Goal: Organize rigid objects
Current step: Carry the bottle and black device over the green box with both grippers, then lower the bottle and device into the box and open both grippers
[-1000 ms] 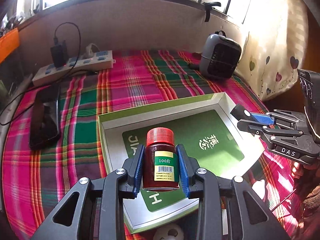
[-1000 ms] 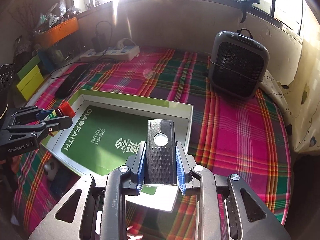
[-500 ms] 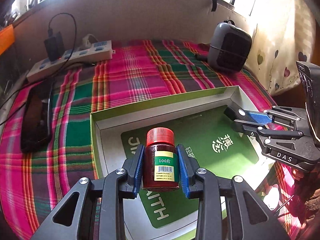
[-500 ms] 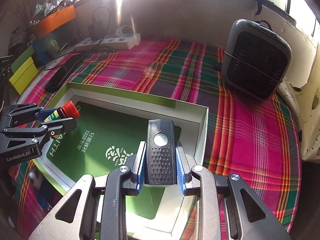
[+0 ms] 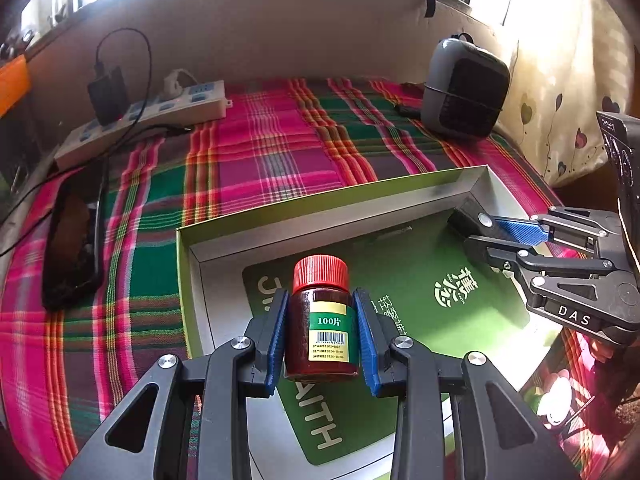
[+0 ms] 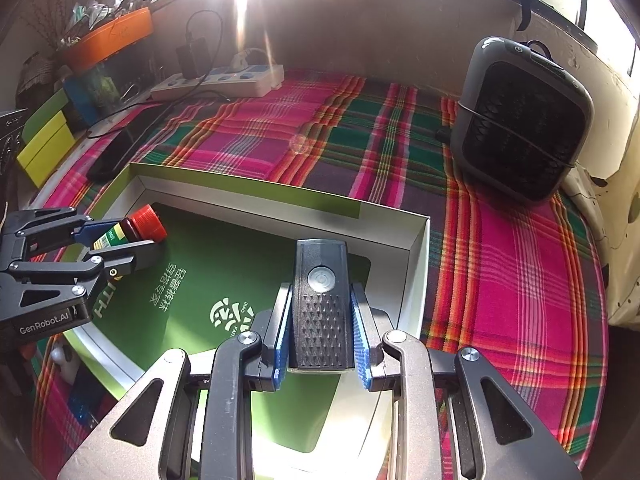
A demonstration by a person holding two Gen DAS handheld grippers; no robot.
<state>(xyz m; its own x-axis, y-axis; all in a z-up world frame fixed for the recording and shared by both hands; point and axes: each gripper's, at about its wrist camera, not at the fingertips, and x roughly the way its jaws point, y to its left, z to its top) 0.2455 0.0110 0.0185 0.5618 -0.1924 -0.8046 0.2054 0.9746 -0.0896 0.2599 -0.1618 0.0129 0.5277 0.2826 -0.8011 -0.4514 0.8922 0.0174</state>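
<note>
1. A red-capped bottle (image 5: 321, 320) is clamped upright between the blue pads of the left gripper (image 5: 320, 334), so that it can be set down standing. It is held over the near-left part of the tray (image 5: 192, 280), just above the green insert.
2. A black ribbed device (image 6: 322, 308) with a round button is clamped between the pads of the right gripper (image 6: 322, 344). It is held flat, button up, over the tray's far-right corner, close to the inner wall (image 6: 416, 264); this is judged a lowering pose for placement in that corner.
3. The two loads are kept well apart, at opposite ends of the tray, so the grippers are not judged to be in each other's way. No other object is seen inside the tray.
4. Ahead of both grippers, beyond the tray's far rim, plaid cloth (image 5: 280, 152) covers the bench.
5. Ahead-left of the left gripper a dark phone (image 5: 70, 240) lies on the cloth, with a power strip (image 5: 152, 116) and cables further on.
6. Ahead-right, a grey heater (image 6: 524, 120) stands near the wall. None of these stands in the way.
</note>
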